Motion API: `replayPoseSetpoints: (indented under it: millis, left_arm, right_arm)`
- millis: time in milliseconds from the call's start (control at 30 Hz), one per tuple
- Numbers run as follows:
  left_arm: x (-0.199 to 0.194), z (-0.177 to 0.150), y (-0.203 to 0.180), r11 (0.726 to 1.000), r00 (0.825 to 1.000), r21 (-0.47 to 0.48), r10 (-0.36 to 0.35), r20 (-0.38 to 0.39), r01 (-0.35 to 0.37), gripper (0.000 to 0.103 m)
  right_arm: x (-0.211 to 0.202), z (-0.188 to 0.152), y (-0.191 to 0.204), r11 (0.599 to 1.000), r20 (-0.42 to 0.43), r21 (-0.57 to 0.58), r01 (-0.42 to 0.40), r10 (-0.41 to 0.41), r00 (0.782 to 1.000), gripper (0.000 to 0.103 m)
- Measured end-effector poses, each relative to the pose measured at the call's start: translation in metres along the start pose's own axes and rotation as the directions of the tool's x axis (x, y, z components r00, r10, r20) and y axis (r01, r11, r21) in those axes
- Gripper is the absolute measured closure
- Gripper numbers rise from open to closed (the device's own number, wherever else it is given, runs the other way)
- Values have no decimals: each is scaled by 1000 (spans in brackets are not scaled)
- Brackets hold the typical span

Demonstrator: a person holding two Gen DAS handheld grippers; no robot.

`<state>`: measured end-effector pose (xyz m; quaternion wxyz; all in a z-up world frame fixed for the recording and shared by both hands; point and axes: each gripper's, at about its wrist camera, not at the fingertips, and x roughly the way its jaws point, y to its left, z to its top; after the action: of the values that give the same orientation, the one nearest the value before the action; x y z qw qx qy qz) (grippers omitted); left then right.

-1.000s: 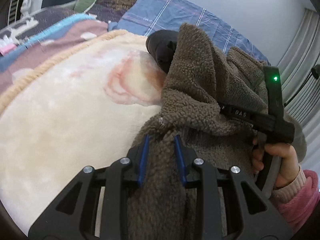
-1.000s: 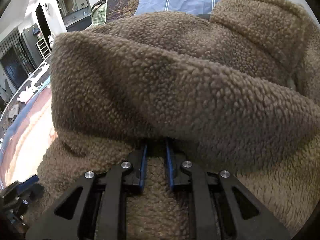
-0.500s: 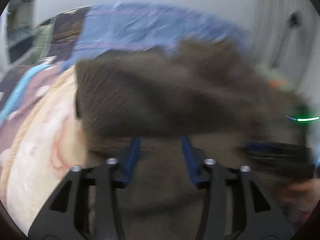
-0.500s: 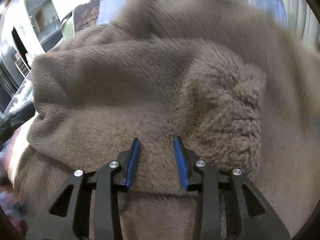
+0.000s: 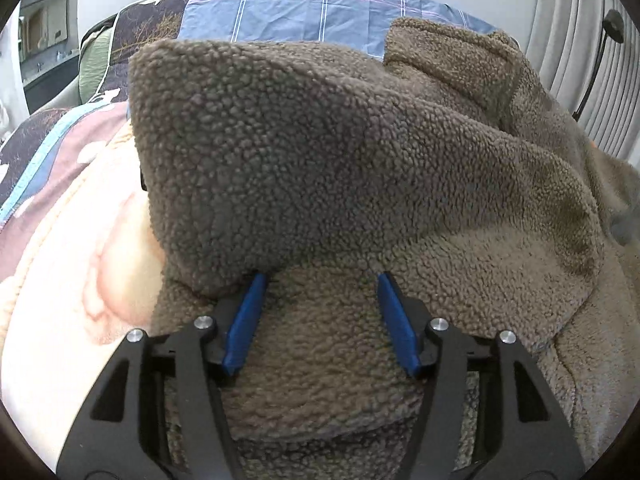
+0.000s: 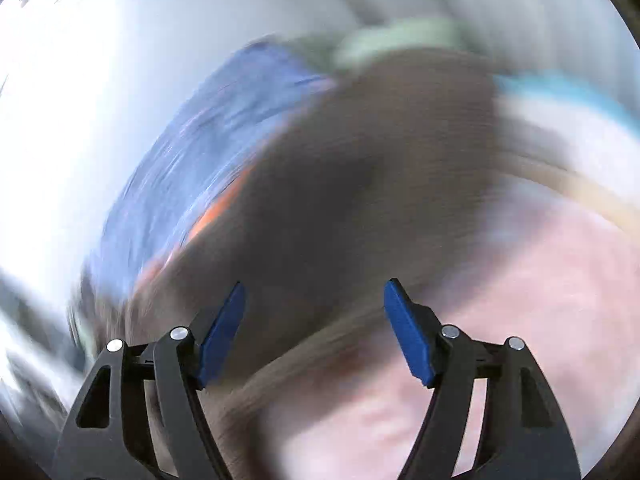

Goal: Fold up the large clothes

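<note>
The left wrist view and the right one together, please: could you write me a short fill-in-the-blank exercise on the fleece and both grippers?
1. The left gripper has its jaws ____ over the brown fleece garment.
2. The garment lies on a ____ blanket.
3. Beyond the garment lies a ____ checked sheet.
4. The right gripper is open, and its view is ____ by motion.

Missing words: open; cream; blue; blurred

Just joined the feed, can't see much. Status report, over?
Left gripper open over the brown fleece garment. Right gripper open, view motion-blurred. Garment heaped on the cream blanket. Nothing blocking.
</note>
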<state>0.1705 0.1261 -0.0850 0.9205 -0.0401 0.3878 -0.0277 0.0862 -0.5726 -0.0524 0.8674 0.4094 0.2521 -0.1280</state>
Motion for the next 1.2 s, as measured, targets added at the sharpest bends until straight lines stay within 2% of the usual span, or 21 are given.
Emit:
replayPoseSetpoints:
  millis: [67,167,333,433,500,533,633,767,900,967,1033,1067,1133,1200]
  left_arm:
    - [1,0,0,1000,1000,2,2,0,-2,43]
    - [1,-1,0,1000,1000,3,3,0,-3,42]
    - [-1,-1,2,1000,1000,13,12,0,-12,42]
    - [2,4,-6,1000,1000,10,11,2,-11,42]
    - [2,3,-6,1000,1000,10,10,2,-10,42]
    - [2,3,-6,1000,1000,10,10,2,-10,42]
    - [2,3,-6,1000,1000,9,8,3,-8,42]
    - [2,2,-3,1000,1000,5,2,6,-2,42]
    - [1,2,0,1000,1000,-2,-8,10,8,42]
    - [-1,1,3,1000,1000,-13,-24,17,25,42]
    - [-5,0,10,996,996,-39,-78,36,80,38]
    - [-7,0,13,994,994,-48,-98,43,100,35]
    - [-12,-2,22,983,985,-87,-155,72,161,34]
    - [-16,-3,30,971,975,-116,-197,98,208,32]
  right_arm:
    - [-10,22,-43,993,53,113,-13,7,999,31]
    - [-24,45,-74,990,131,138,-23,5,991,31]
    - [6,63,-81,980,91,176,-89,74,993,30]
    - [21,75,-74,976,121,207,-64,40,992,30]
    - [23,86,-67,982,168,186,-28,-4,986,48]
    - [24,88,-64,985,172,170,-28,-1,985,67]
    - [24,98,-56,984,181,173,-35,3,983,85]
    - [-7,96,-27,990,225,118,-82,53,973,90]
    - [-42,77,52,972,221,-75,-224,235,947,91]
    - [-55,52,107,930,174,-221,-294,334,926,92]
    - [-64,19,158,861,94,-351,-369,425,900,94]
    - [-66,-5,188,805,27,-414,-424,477,879,102]
    - [-63,-59,241,679,-131,-491,-546,562,817,103]
    - [-57,-109,281,588,-253,-527,-613,581,774,103]
